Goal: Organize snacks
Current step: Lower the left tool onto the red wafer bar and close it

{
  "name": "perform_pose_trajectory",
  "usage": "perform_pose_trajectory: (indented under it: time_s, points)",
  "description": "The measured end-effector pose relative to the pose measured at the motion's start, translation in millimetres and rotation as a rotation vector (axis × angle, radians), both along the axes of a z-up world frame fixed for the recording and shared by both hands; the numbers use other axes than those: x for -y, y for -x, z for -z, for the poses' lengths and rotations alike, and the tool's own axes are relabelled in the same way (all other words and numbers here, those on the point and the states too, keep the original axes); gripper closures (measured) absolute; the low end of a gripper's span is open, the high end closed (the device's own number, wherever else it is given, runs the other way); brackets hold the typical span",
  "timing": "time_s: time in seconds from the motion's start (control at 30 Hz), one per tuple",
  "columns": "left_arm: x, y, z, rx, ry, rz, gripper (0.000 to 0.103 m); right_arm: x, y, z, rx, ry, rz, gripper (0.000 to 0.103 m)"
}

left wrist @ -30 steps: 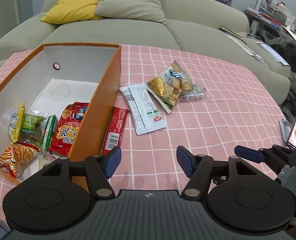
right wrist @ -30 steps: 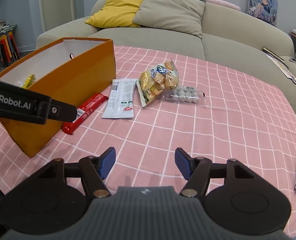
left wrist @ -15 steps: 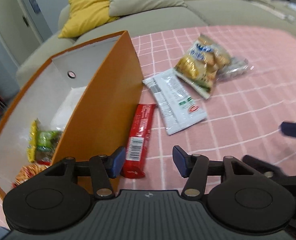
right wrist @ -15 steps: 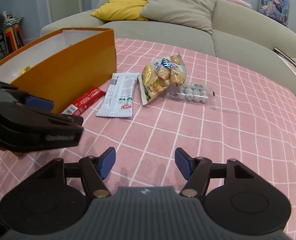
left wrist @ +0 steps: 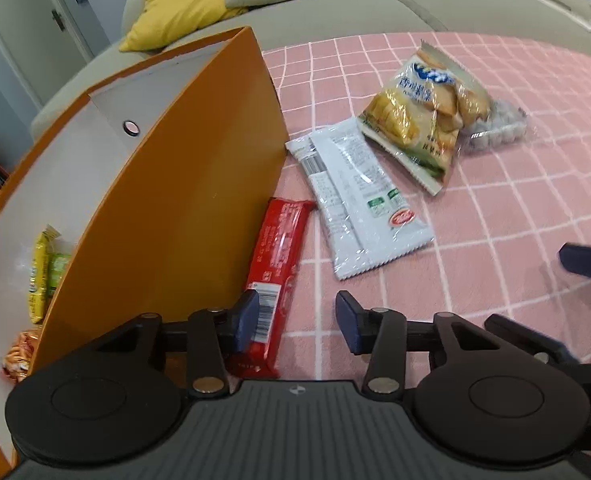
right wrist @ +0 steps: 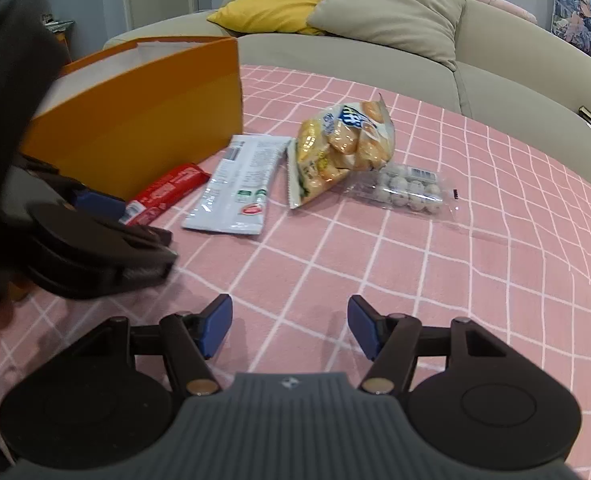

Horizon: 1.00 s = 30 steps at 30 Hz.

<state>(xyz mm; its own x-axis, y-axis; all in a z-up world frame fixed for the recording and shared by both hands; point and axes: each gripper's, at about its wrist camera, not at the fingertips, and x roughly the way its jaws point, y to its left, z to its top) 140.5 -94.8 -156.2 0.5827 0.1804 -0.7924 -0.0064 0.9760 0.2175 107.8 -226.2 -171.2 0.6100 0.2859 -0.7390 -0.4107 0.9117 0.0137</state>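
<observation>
Left wrist view first: your left gripper (left wrist: 297,322) has swung in low over the red wafer bar (left wrist: 278,258), and that's the big change, because a second ago it sat back with the whole orange box (left wrist: 183,216) interior in sight. Now the box wall fills the left side and the bar's barcode end sits right at your left fingertip, jaws spread wide, nothing in them. The bar lies tight against the foot of the box wall, so I'd judge your left finger has little room on that side; watch it doesn't snag the cardboard. Inside the box you can only glimpse a yellow-green packet (left wrist: 41,276) and an orange snack bag (left wrist: 19,356). Just beside the bar lies the white sachet (left wrist: 359,196), then the biscuit bag (left wrist: 423,112), with the clear egg pack (left wrist: 495,132) tucked behind it. Over to the right wrist view: your right gripper (right wrist: 289,326) hangs above bare pink checked cloth (right wrist: 475,280), fingers parted and empty, hardly shifted from before. What's new here is your left tool looming in at the left edge, blurred, nosing down onto the red bar (right wrist: 167,194). Four snacks remain out on the cloth, so you're roughly mid-task, and the bar looks like your next pick.
</observation>
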Motion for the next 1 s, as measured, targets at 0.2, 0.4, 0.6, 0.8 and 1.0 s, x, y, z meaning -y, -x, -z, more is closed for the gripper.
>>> perform_pose_trajectory:
  time_s: [0.2, 0.4, 0.6, 0.8, 1.0]
  points:
    - [-20.5, -7.2, -8.6, -0.034, 0.272, -0.021, 0.071, 6.6, -2.5, 1.9, 0.003, -0.012, 0.016, 0.041]
    - [-32.6, -3.9, -9.2, -0.033, 0.363, -0.056, 0.072, 6.6, -3.2, 0.9, 0.016, -0.014, 0.014, 0.041]
    - [-30.8, 13.8, -22.6, 0.034, 0.264, -0.088, 0.056, 1.1, -9.4, 0.7, 0.040, -0.021, -0.023, 0.042]
    - [-20.0, 32.4, -17.0, 0.069, 0.191, -0.153, 0.040, -8.1, -20.7, 1.0, 0.070, -0.020, -0.107, 0.048]
    - [-20.0, 34.6, -1.8, 0.066, 0.189, -0.260, 0.038, -6.8, -28.3, 4.4, 0.092, 0.008, -0.188, 0.048]
